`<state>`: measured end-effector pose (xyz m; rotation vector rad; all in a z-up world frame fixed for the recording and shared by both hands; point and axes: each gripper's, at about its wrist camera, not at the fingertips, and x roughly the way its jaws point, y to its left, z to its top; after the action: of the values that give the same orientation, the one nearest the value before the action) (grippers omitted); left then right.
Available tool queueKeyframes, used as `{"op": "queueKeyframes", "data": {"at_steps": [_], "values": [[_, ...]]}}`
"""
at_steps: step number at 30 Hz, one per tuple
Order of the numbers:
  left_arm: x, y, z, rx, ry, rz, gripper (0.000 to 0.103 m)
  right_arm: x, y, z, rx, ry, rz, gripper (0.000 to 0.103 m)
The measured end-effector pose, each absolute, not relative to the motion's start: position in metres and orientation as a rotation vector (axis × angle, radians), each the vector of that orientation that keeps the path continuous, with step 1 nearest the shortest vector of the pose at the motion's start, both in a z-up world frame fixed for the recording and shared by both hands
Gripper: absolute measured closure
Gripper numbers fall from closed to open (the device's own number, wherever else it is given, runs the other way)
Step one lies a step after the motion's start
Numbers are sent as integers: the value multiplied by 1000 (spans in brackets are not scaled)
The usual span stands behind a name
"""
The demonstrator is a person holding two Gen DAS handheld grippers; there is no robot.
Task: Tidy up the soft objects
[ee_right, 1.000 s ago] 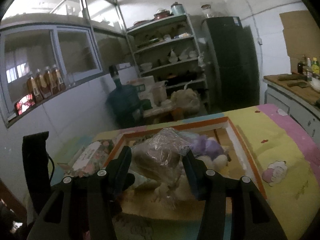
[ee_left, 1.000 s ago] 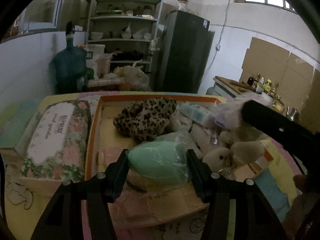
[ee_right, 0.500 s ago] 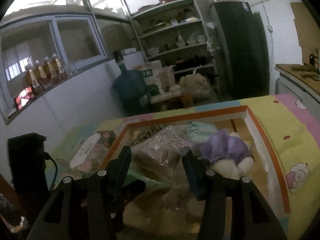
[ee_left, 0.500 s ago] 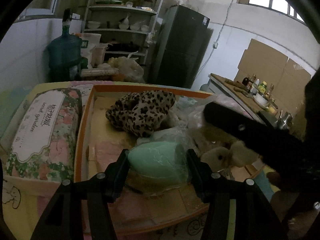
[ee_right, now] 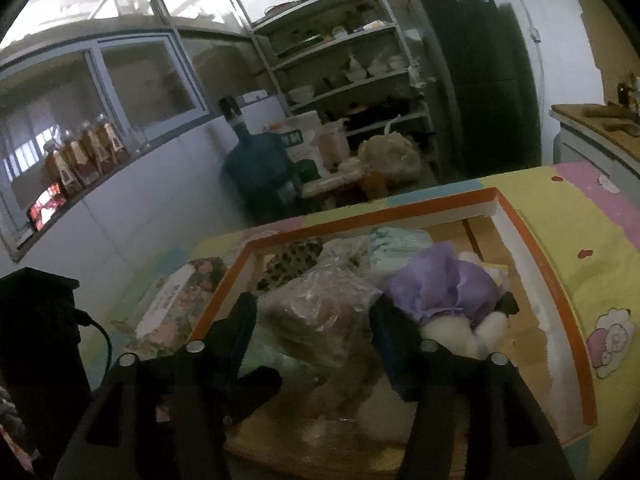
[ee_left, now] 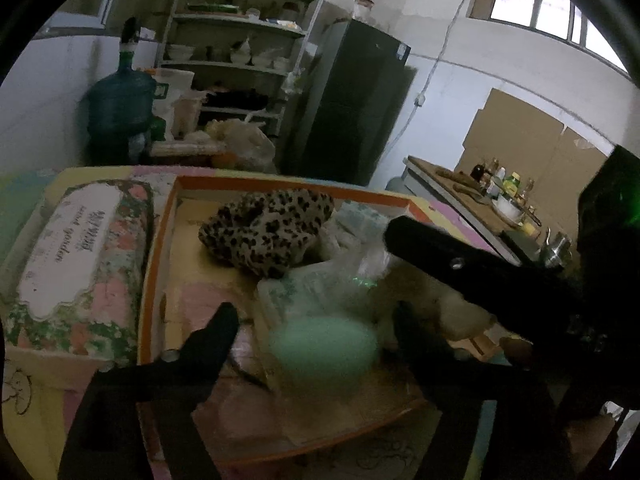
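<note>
An orange-rimmed cardboard box (ee_left: 158, 240) holds soft objects: a leopard-print cloth (ee_left: 268, 228), clear plastic bags, and a purple and white plush toy (ee_right: 452, 292). My left gripper (ee_left: 312, 332) is open over the box's near part; a blurred mint-green soft egg shape (ee_left: 324, 350) sits between its fingers, apart from the left finger. My right gripper (ee_right: 316, 320) is shut on a brown plush in a clear plastic bag (ee_right: 324, 304), low over the box (ee_right: 540, 264). The right gripper's arm (ee_left: 480, 272) crosses the left wrist view.
A floral tissue pack (ee_left: 76, 256) lies left of the box on the colourful tablecloth (ee_right: 580, 216). Behind the table stand a blue water jug (ee_left: 120, 108), shelves with dishes (ee_left: 240, 44) and a dark fridge (ee_left: 352, 100). A counter with bottles (ee_left: 480, 192) is at the right.
My left gripper has opened and let go of the mint-green egg shape, which now drops blurred between the fingers. My right gripper has moved lower and further over the box with the bagged plush.
</note>
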<state>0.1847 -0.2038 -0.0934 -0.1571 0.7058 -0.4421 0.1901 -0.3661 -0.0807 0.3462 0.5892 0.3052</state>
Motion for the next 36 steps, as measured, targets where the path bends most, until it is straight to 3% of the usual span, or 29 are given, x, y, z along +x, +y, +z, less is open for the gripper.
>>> {"op": "queueKeyframes", "data": {"at_steps": [6,27,36], "values": [[173,-200,-82,-170,660,-432,16,166,-374,-66,368,474,288,26],[105,-164,-38,-104,498,-367,15,92,-367,-42,331,403,125,26],[64,-132,-17,-30,408,-222,17,56,-308,-24,130,334,-21,26]]}}
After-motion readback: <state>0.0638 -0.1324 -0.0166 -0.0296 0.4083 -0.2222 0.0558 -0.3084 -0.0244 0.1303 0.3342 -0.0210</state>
